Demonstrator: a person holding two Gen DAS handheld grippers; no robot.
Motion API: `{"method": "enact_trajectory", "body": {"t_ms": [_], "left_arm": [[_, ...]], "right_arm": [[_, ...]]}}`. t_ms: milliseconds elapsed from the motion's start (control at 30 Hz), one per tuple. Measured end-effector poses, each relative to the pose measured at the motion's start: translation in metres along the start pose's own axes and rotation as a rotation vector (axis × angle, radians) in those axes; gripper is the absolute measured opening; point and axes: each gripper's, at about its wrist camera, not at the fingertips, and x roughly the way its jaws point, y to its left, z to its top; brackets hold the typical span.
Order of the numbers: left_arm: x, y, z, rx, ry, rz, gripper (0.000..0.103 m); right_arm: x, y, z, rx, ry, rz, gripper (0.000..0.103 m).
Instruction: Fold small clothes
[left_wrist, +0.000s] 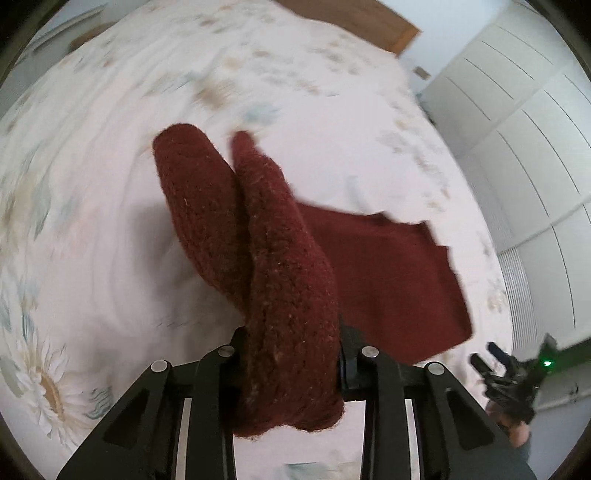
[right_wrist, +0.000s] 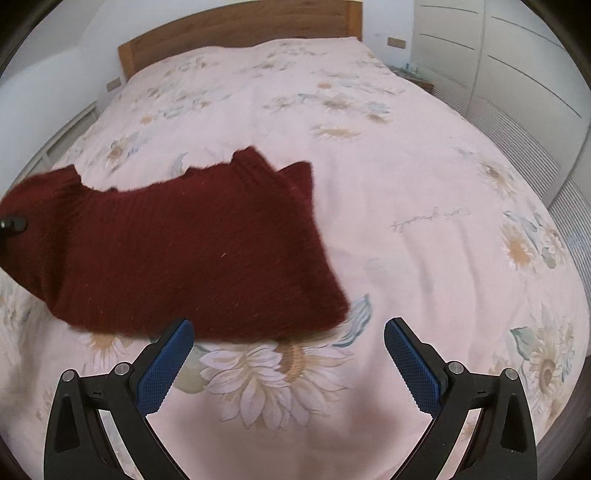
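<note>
A dark red knitted garment (left_wrist: 388, 266) hangs partly lifted off the bed. A thick folded part of it stands up between the jaws of my left gripper (left_wrist: 291, 354), which is shut on it. The rest trails to the right onto the cover. In the right wrist view the same garment (right_wrist: 192, 251) lies spread across the left half of the bed, its left end raised where a bit of the left gripper (right_wrist: 11, 223) shows. My right gripper (right_wrist: 288, 343) stands open just in front of the garment's near edge, blue pads (right_wrist: 166, 365) bare, nothing between them.
The bed has a pale pink flowered cover (right_wrist: 406, 184) and a wooden headboard (right_wrist: 240, 33) at the far end. White wardrobe doors (right_wrist: 517, 74) run along the right side. In the left wrist view the right gripper (left_wrist: 509, 373) shows at the lower right.
</note>
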Motion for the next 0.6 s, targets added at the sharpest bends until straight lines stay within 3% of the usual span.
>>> {"method": "enact_trajectory", "body": {"t_ms": [167,400,500,600], "left_arm": [[0.007,-0.084,0.025,0.131,-0.001,-0.036,0.024],[0.076,-0.202,0.029,0.227,0.025,-0.053,0.023],[0.111,-0.229,0.012,0.254,0.06,-0.022,0.023],[0.152,-0.246,-0.001,0.241,0.085,0.061,0.023]], "right_arm": [[-0.015,-0.026,0.008,0.05,-0.039,-0.008,0.103],[-0.029,-0.056,0.008,0.096,-0.055,-0.034,0.103],[-0.028,-0.066,0.002,0.112,-0.035,-0.045,0.103],[-0.025,-0.076,-0.006,0.127,-0.012,-0.053,0.103]]}}
